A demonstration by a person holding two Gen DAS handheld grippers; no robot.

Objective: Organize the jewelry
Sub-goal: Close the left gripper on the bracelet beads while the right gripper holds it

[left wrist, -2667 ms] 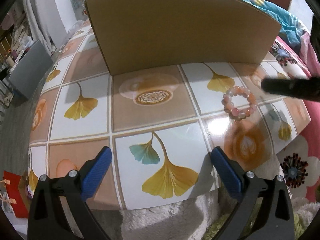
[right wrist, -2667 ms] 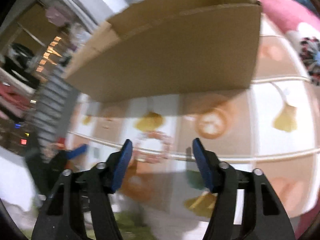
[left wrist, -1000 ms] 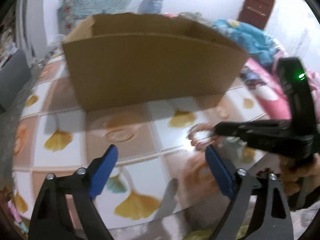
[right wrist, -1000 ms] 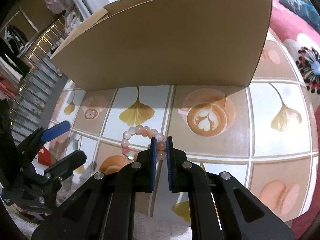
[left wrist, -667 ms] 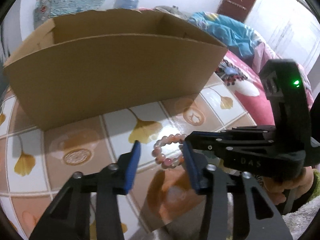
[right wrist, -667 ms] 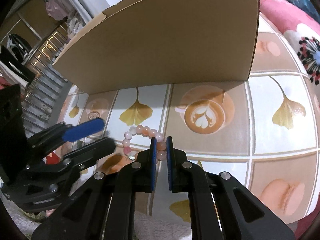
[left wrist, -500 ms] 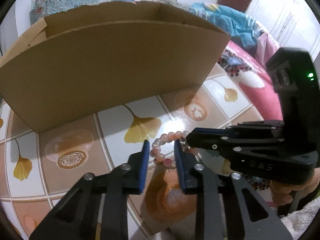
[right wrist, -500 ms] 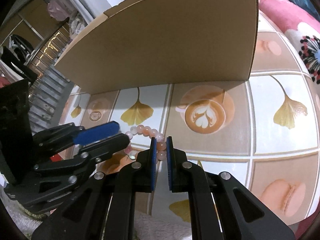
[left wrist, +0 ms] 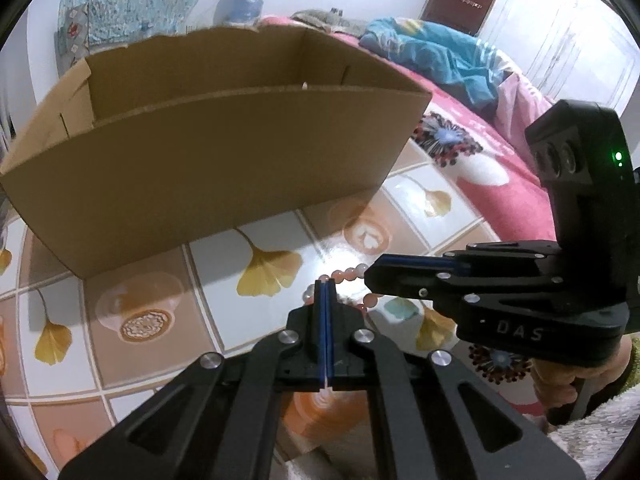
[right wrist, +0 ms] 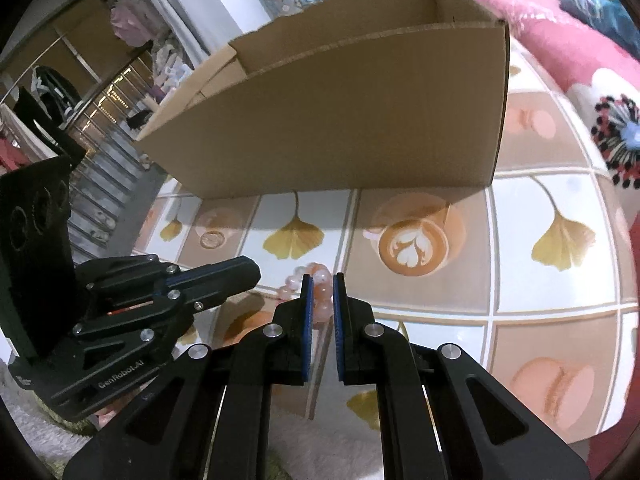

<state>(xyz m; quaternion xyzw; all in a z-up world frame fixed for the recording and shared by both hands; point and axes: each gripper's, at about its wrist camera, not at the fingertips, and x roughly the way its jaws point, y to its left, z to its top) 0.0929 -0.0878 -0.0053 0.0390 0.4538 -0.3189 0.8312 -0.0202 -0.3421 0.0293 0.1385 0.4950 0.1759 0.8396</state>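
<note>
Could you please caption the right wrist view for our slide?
Right gripper pinches a pink bead bracelet before the open cardboard box, left gripper beside it.

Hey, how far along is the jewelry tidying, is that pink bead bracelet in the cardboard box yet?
Not yet. Done: the bead bracelet is gripped from both sides. The right gripper is shut on its beads, and the left gripper has just closed on the opposite side of the loop. In hand: the bracelet sits between both, low over the tiled tabletop. Left: carry it over the wall of the cardboard box and release it inside.
</note>
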